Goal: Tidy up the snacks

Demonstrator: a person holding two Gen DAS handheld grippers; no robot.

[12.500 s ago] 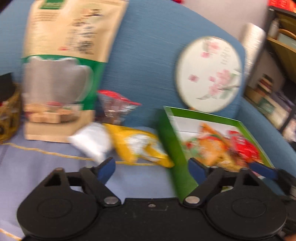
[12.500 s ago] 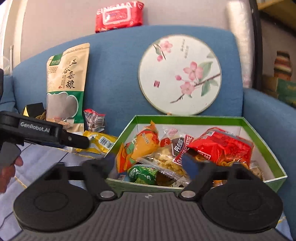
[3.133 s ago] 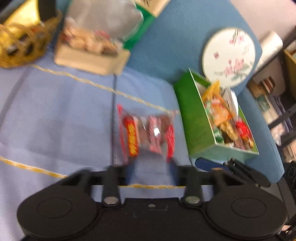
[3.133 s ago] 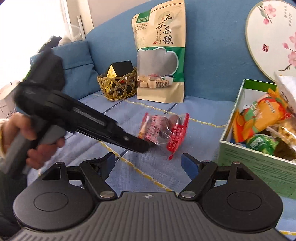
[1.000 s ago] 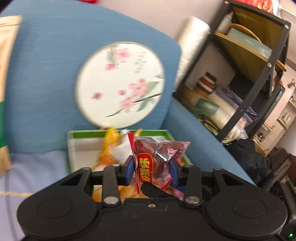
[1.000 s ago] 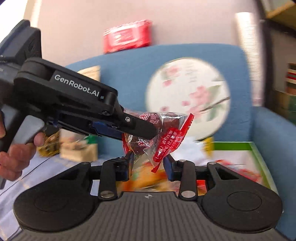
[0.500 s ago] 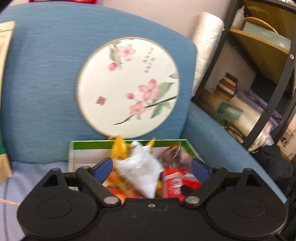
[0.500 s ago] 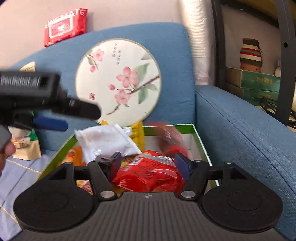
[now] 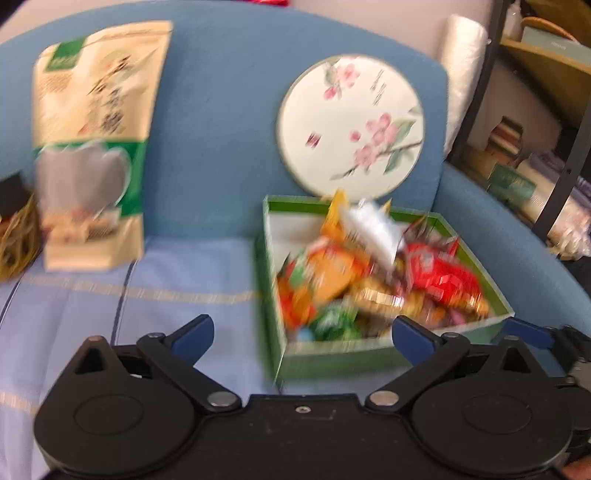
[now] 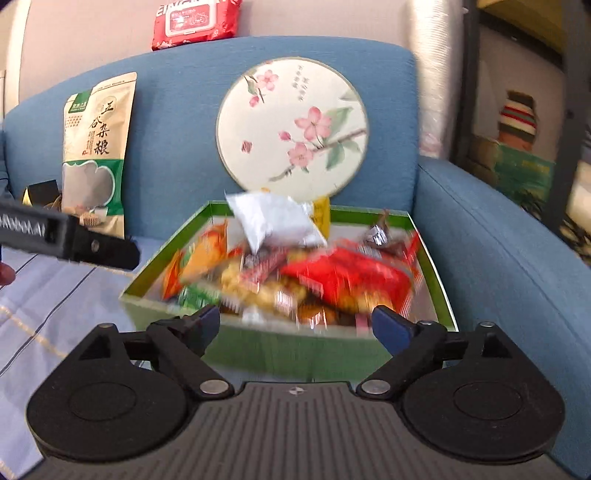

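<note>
Left gripper [image 9: 301, 334]: jaws spread to full width, nothing between the blue pads, nothing held. Right gripper [image 10: 295, 325]: jaws likewise at full spread and empty. Both sets of jaws have just been opening; no item sits between either pair. The left gripper also shows in the right wrist view as a black bar entering from the left edge, with a fingertip of the person's hand [image 10: 5, 275] below it.

Directly ahead of both grippers: one green box [image 10: 288, 354], cardboard, open-topped, rectangular with slanted walls and pale inner faces. Its long axis runs from the near edge of the seat toward the backrest. It stands on the sofa seat at the right end, beside the armrest, and is heaped with snack packets [image 10: 343, 277]. The count is uncertain owing to blur; distinguishable are one white pouch [image 10: 273, 219] on top, one large red crinkled foil bag, one orange bag and one small green packet.

Seat covering: one pale blue cloth [image 9: 110, 314] with thin stripes.

Against the blue fabric backrest: one round flat fan [image 10: 291, 129], cream with pink blossoms, behind the box; one tall stand-up grain pouch [image 10: 94, 151], beige and green, upright, well to the left. Beside that pouch: one woven basket [image 9: 16, 240], partly cut off.

On top of the backrest: one red wipes pack [image 10: 195, 20].
</note>
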